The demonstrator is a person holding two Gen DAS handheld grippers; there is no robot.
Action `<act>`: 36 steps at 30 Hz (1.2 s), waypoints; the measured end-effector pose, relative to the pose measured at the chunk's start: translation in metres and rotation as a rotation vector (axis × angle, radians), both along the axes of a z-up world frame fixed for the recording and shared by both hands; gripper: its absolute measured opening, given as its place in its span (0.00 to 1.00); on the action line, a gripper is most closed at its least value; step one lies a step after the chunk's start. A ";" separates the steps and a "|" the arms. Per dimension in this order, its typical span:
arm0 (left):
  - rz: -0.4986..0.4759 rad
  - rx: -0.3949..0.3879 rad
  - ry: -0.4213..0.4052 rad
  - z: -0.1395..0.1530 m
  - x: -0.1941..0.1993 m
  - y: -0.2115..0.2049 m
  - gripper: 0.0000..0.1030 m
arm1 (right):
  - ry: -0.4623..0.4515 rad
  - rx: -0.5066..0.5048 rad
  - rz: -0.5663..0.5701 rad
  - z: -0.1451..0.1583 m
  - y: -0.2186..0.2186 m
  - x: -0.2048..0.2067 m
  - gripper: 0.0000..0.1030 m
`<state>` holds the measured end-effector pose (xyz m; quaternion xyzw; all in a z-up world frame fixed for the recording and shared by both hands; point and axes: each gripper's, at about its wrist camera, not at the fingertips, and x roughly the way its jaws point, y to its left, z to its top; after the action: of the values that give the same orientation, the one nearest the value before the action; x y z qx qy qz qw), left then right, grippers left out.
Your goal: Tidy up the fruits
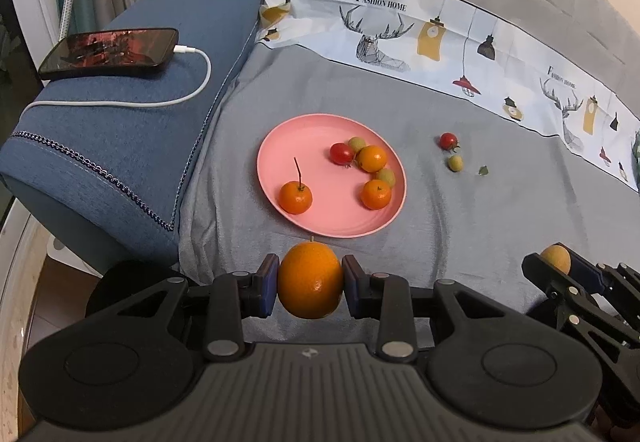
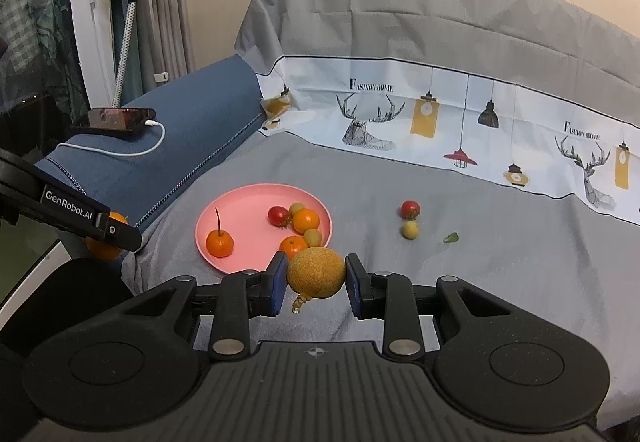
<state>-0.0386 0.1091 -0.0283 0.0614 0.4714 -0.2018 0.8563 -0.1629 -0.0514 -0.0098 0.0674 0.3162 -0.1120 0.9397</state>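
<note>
My left gripper [image 1: 310, 284] is shut on a big orange [image 1: 310, 278], held just in front of the near rim of the pink plate [image 1: 280, 149]. On the plate lie three small oranges, one with a long stem [image 1: 295, 197], a red tomato [image 1: 342, 153] and two green fruits. My right gripper [image 2: 316, 276] is shut on a rough yellow-brown fruit [image 2: 316, 272], over the plate's [image 2: 240, 209] near right edge. A red tomato [image 2: 410, 209] and a small green fruit [image 2: 410, 230] lie on the grey sheet to the right of the plate.
A blue cushion [image 1: 132, 129] at the left bears a phone [image 1: 108, 51] on a white charging cable. A printed fabric border [image 2: 440, 121] runs along the back. A small green leaf [image 2: 451, 238] lies on the sheet. The left gripper's finger [image 2: 100, 228] shows at the left edge.
</note>
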 end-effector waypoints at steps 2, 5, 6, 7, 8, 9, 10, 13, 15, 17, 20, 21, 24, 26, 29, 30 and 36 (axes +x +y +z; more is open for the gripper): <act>0.004 0.002 0.002 -0.002 0.004 0.000 0.36 | 0.007 0.002 -0.001 -0.002 -0.001 0.002 0.31; 0.011 0.006 0.008 -0.006 0.010 0.000 0.36 | 0.022 0.003 0.003 -0.007 -0.002 0.008 0.31; 0.014 0.007 0.011 -0.007 0.012 -0.001 0.36 | 0.026 0.001 0.005 -0.008 -0.002 0.011 0.31; 0.016 0.009 0.016 -0.009 0.015 -0.002 0.36 | 0.030 -0.001 0.009 -0.009 -0.002 0.014 0.31; 0.018 0.009 0.020 -0.011 0.018 -0.003 0.36 | 0.033 -0.002 0.012 -0.011 -0.002 0.016 0.31; 0.019 0.009 0.024 -0.012 0.021 -0.003 0.36 | 0.035 -0.002 0.015 -0.012 -0.002 0.020 0.31; 0.021 0.009 0.027 -0.013 0.024 -0.004 0.36 | 0.037 0.000 0.018 -0.013 -0.002 0.024 0.31; 0.028 0.012 0.036 -0.018 0.035 -0.007 0.36 | 0.044 0.006 0.028 -0.017 -0.002 0.038 0.31; 0.032 0.016 0.040 -0.020 0.041 -0.010 0.36 | 0.049 0.008 0.037 -0.020 -0.002 0.047 0.31; 0.036 0.023 0.046 -0.023 0.050 -0.012 0.36 | 0.055 0.010 0.045 -0.023 -0.002 0.055 0.31; 0.042 0.031 0.056 -0.028 0.065 -0.015 0.36 | 0.068 0.010 0.059 -0.029 -0.001 0.070 0.31; 0.045 0.032 0.059 -0.029 0.068 -0.015 0.36 | 0.071 0.010 0.065 -0.032 -0.002 0.075 0.31; 0.055 0.041 0.066 -0.035 0.082 -0.020 0.36 | 0.079 0.011 0.083 -0.040 -0.003 0.092 0.31; 0.057 0.050 0.075 -0.041 0.091 -0.023 0.36 | 0.084 0.016 0.093 -0.046 -0.003 0.103 0.31; 0.057 0.060 0.091 -0.048 0.105 -0.029 0.36 | 0.096 0.028 0.107 -0.056 -0.004 0.120 0.31; 0.057 0.065 0.091 -0.051 0.109 -0.031 0.36 | 0.098 0.031 0.113 -0.059 -0.004 0.125 0.31; 0.045 0.103 0.092 -0.066 0.131 -0.045 0.36 | 0.122 0.030 0.146 -0.079 -0.005 0.154 0.31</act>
<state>0.0928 0.0638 -0.0947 0.0853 0.5215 -0.1607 0.8337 -0.0089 -0.0561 -0.0890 0.0515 0.3787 -0.0422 0.9231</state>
